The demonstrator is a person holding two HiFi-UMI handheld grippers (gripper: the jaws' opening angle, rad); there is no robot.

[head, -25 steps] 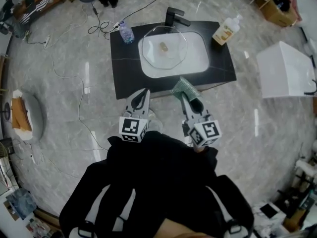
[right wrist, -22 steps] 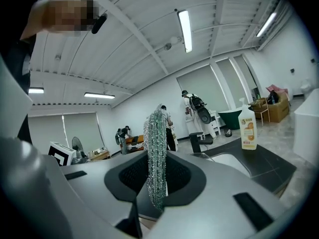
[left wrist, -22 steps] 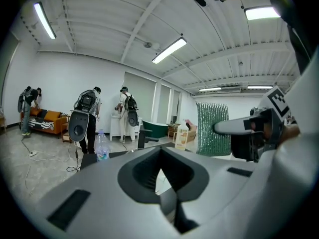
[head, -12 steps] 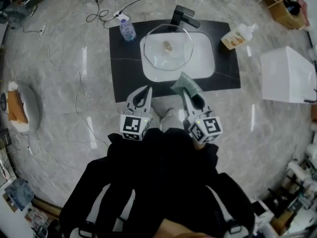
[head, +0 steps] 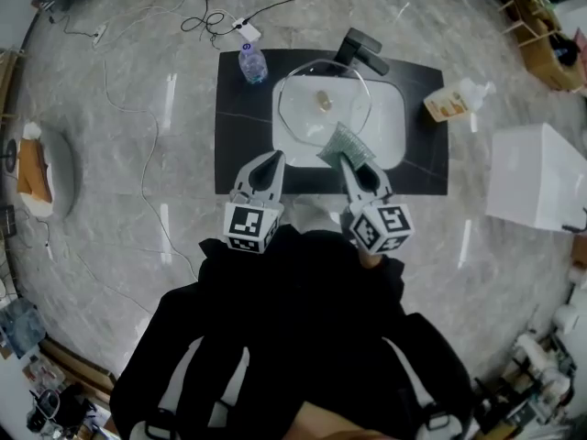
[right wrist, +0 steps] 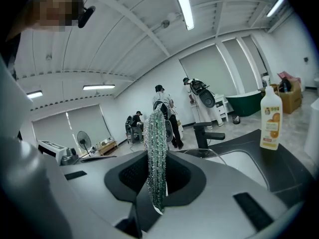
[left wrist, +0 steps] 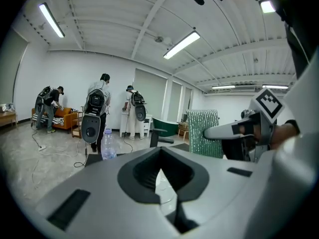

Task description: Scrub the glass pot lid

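You stood at the black counter [head: 243, 136] with both tools held out over its near edge, seen from the head view. The glass pot lid [head: 303, 122] lay in the white sink [head: 393, 131], knob up, under the dark faucet [head: 362, 49] at the back of the counter. Your right tongs [head: 347, 159] were clamped on a green mesh scrubber [head: 339, 145], which reached over the near rim of the sink and overlapped the lid's edge in that view; whether it touched the glass could not be told. In the right gripper view the scrubber [right wrist: 155, 153] stood upright as a thin, glittering strip pinched between the jaws of the right tongs [right wrist: 158, 183], with the faucet [right wrist: 204, 133] beyond it and an orange-labelled soap bottle [right wrist: 271, 118] at the counter's right end. Your left tongs [head: 271, 159] hovered above the counter just left of the sink, well apart from the lid. In the left gripper view the left tongs [left wrist: 160, 176] had their jaws drawn together to a narrow seam, with nothing between them. A clear water bottle [head: 252, 62] stood at the counter's back left corner, and 1 white box [head: 537, 177] sat on the floor to the right.
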